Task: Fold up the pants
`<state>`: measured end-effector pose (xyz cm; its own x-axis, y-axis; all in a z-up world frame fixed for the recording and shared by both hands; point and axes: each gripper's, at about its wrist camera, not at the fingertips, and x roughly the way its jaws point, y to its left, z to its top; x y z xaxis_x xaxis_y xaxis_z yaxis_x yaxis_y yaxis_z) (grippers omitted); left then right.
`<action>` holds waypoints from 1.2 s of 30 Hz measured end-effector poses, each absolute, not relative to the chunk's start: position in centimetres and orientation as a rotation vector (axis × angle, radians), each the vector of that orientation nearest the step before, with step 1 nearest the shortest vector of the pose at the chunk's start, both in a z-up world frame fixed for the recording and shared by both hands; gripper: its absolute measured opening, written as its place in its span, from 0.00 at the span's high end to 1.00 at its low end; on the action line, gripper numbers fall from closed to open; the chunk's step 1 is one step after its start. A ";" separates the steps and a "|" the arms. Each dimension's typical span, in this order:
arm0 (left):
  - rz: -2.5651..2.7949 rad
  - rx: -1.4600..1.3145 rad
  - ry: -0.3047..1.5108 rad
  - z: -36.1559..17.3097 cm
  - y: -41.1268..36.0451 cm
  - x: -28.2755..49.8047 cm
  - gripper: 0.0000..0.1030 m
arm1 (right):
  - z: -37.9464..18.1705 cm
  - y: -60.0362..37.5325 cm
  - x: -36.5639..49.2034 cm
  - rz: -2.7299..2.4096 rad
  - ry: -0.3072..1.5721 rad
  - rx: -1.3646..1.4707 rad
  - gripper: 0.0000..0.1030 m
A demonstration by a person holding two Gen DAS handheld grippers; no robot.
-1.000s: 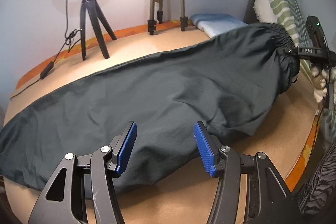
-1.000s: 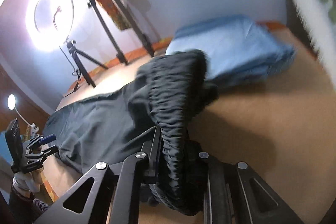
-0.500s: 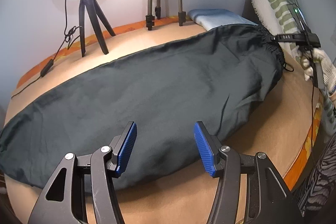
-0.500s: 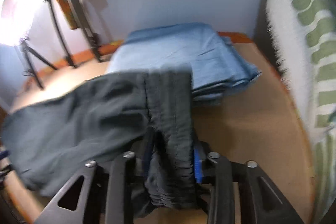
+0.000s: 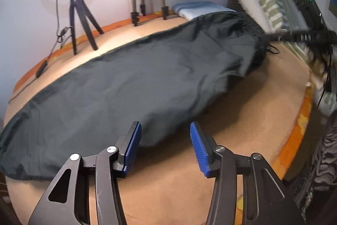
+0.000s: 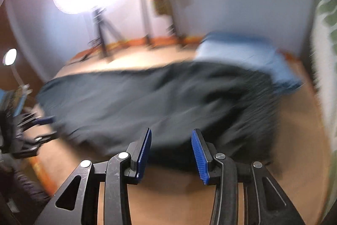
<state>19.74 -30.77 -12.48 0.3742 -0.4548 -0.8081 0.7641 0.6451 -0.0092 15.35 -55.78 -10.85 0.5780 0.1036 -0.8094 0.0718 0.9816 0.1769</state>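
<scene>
Dark pants [image 5: 137,81] lie flat on the tan bed, running 8 to 2 o'clock. Left gripper [image 5: 165,148] closing, nothing between its pads, pants edge at 12 just beyond the tips. Right gripper [image 6: 171,152] opening, empty, blurred pants [image 6: 158,102] at its 12; waistband near the blue folded cloth [image 6: 248,56].

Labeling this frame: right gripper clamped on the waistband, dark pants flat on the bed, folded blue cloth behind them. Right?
Not clamped. In the right wrist view the right gripper has nothing between its opening jaws; the waistband lies free. The dark pants and the folded blue cloth are as you say.
</scene>
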 end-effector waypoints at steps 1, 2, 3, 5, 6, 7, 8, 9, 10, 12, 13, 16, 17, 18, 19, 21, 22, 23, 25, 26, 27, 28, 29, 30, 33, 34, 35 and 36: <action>-0.829 0.393 0.899 -12.6 -30.8 19.5 0.61 | -11.6 -54.8 15.2 0.067 0.979 0.241 0.60; -0.845 0.389 0.917 -12.8 -31.0 19.2 0.63 | -12.3 -53.8 15.0 0.106 0.999 0.268 0.60; -0.862 0.387 0.936 -13.2 -31.1 18.9 0.65 | -13.1 -52.5 14.9 0.148 1.025 0.287 0.60; -0.874 0.409 0.959 -13.8 -31.6 18.5 0.65 | -14.4 -50.3 15.2 0.200 1.060 0.273 0.64; -0.872 0.429 0.966 -14.2 -31.8 18.3 0.65 | -14.9 -49.1 15.3 0.214 1.072 0.255 0.65; -0.870 0.439 0.971 -14.4 -32.0 18.3 0.65 | -15.5 -48.1 15.6 0.231 1.085 0.245 0.67; -0.866 0.440 0.978 -14.7 -32.0 18.4 0.65 | -15.9 -47.4 16.0 0.250 1.090 0.246 0.67; -0.863 0.428 0.994 -15.0 -32.0 18.6 0.65 | -16.1 -47.1 16.4 0.261 1.090 0.249 0.68; -0.858 0.413 1.009 -15.4 -32.0 19.0 0.65 | -16.2 -46.7 16.6 0.274 1.085 0.255 0.68; -0.835 0.409 1.016 -15.9 -32.2 19.6 0.65 | -16.3 -46.2 17.8 0.292 1.065 0.278 0.68; -0.817 0.418 1.016 -16.2 -32.3 20.0 0.65 | -16.0 -46.3 18.3 0.297 1.052 0.302 0.68; -0.790 0.425 1.018 -16.9 -32.4 20.8 0.65 | -16.2 -46.7 19.9 0.298 1.029 0.346 0.68; -0.782 0.428 1.012 -17.0 -32.6 21.1 0.65 | -16.3 -47.0 20.4 0.302 1.028 0.362 0.68; -0.775 0.433 1.002 -16.9 -32.8 21.2 0.65 | -16.5 -47.1 20.8 0.312 1.028 0.387 0.68; -0.767 0.439 0.987 -16.7 -33.0 21.4 0.65 | -16.6 -47.5 21.3 0.321 1.031 0.423 0.68; -0.762 0.435 0.947 -16.0 -33.3 21.6 0.65 | -16.7 -48.1 21.8 0.324 1.021 0.476 0.68; -0.766 0.429 0.937 -15.7 -33.5 21.8 0.65 | -16.7 -48.3 22.1 0.324 1.013 0.492 0.68; -0.776 0.427 0.934 -15.6 -33.7 21.8 0.65 | -16.6 -48.5 22.3 0.323 1.004 0.499 0.68; -0.787 0.440 0.932 -15.7 -34.4 21.7 0.65 | -16.8 -48.8 23.0 0.316 0.995 0.500 0.68; -0.791 0.444 0.934 -15.8 -34.8 21.7 0.65 | -16.9 -49.0 23.3 0.314 0.991 0.507 0.68; -0.799 0.446 0.940 -16.0 -35.2 21.7 0.65 | -17.1 -49.1 23.7 0.307 0.993 0.515 0.68; -0.806 0.444 0.946 -16.1 -35.4 21.7 0.65 | -17.3 -49.2 24.0 0.301 0.994 0.524 0.68; -0.811 0.438 0.952 -16.3 -35.7 21.9 0.65 | -17.6 -49.4 24.2 0.298 0.996 0.539 0.68; -0.810 0.435 0.955 -16.5 -35.9 22.1 0.65 | -17.9 -49.5 24.4 0.295 0.999 0.551 0.68; -0.790 0.434 0.954 -16.8 -36.6 22.9 0.65 | -18.2 -49.4 25.1 0.292 1.004 0.551 0.68; -0.788 0.425 0.956 -16.8 -36.7 23.1 0.65 | -18.2 -49.3 25.2 0.292 1.004 0.547 0.68; -0.787 0.408 0.956 -16.7 -36.8 23.3 0.65 | -18.2 -49.3 25.3 0.292 1.002 0.544 0.68; -0.785 0.390 0.955 -16.5 -36.9 23.5 0.65 | -18.1 -49.4 25.3 0.291 0.999 0.543 0.68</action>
